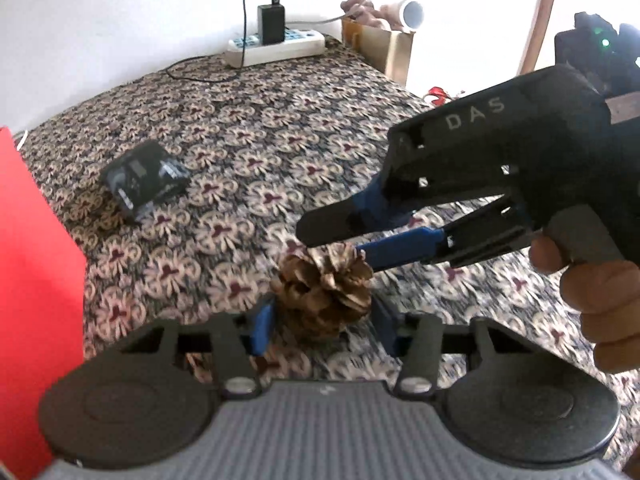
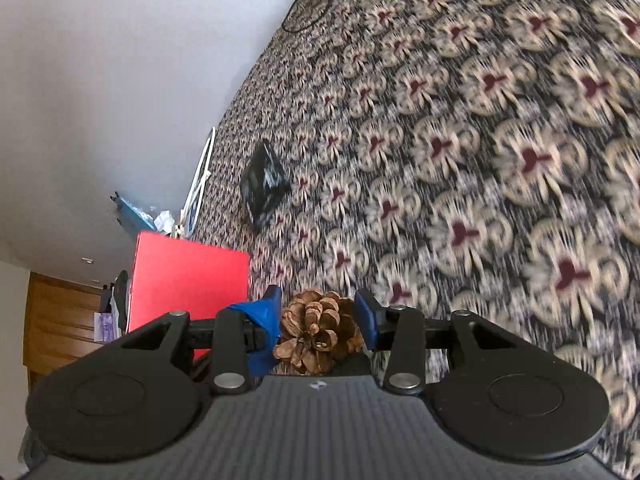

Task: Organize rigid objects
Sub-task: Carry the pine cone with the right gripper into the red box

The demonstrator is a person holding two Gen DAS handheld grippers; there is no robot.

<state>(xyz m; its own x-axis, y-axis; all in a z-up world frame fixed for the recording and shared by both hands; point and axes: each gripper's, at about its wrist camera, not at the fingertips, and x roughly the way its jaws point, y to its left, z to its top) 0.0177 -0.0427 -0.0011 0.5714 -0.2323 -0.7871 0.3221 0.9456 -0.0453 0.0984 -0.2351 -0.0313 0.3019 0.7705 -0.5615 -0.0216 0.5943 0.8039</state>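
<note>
A brown pine cone (image 1: 324,292) sits between the blue pads of my left gripper (image 1: 324,320), which is shut on it above the patterned cloth (image 1: 248,120). My right gripper (image 1: 340,240) comes in from the right, its two fingers around the cone's top. In the right wrist view the cone (image 2: 318,330) lies between the blue pads of my right gripper (image 2: 320,316), which touch its sides. A small dark box (image 1: 144,182) lies on the cloth at the left; it also shows in the right wrist view (image 2: 264,186). A red box (image 1: 36,280) stands at the left edge and shows in the right wrist view (image 2: 188,284).
A white power strip (image 1: 276,46) with a black charger and cable lies at the far edge by the wall. A cardboard box (image 1: 380,46) with soft items stands at the back right. A wooden hoop edge (image 1: 536,16) rises at the right.
</note>
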